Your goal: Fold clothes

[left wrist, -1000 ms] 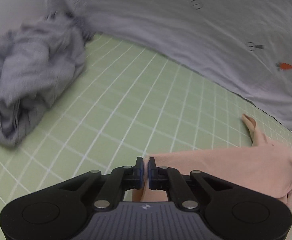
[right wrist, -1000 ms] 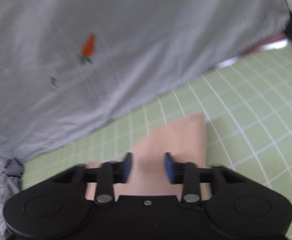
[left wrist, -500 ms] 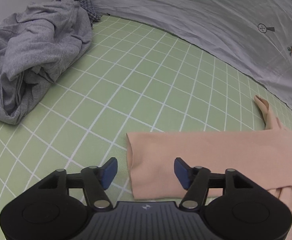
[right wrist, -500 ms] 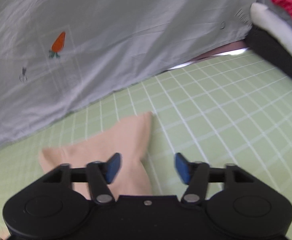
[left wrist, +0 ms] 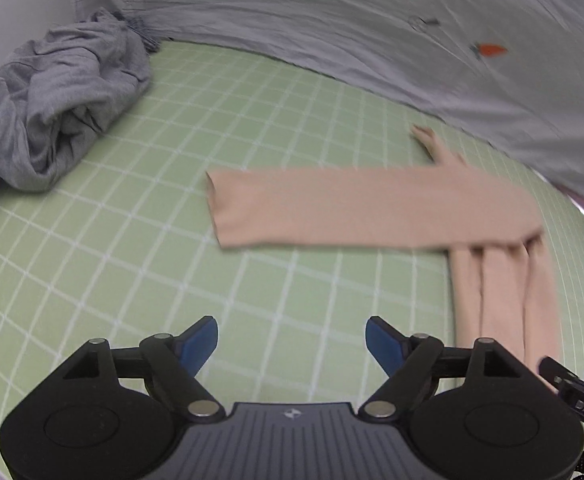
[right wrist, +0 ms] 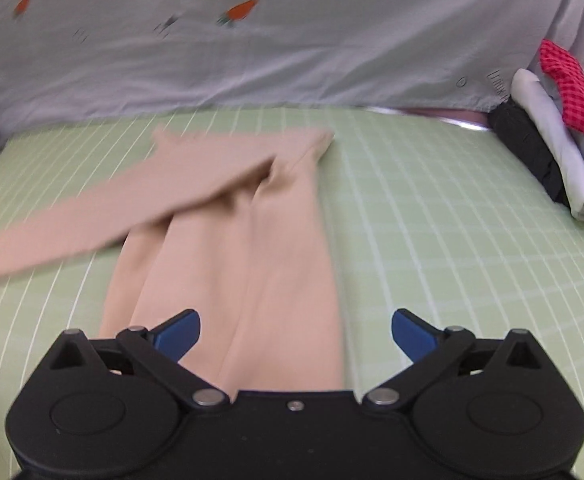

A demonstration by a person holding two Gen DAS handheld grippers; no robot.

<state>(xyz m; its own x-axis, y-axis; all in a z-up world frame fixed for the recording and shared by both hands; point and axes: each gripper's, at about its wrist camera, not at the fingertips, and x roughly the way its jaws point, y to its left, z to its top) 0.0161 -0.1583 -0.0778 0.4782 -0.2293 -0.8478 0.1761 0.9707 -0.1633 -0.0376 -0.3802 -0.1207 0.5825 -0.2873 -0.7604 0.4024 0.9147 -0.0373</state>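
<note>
Both the left gripper (left wrist: 291,340) and right gripper (right wrist: 295,332) hung spread and empty over the green grid mat (left wrist: 140,240), the peach garment (right wrist: 228,240) at mid-frame lying L-shaped, presumably awaiting another fold.

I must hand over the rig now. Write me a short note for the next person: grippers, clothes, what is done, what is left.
Left gripper: open, empty, above the mat.
Right gripper: open, empty, over the near end of the peach garment.
Garment lies flat on the mat; one long part is folded across to the left.
Folded stack at the right edge; crumpled grey garment at the left, not yet folded.
Left: finish the peach garment, then probably the grey one.
</note>
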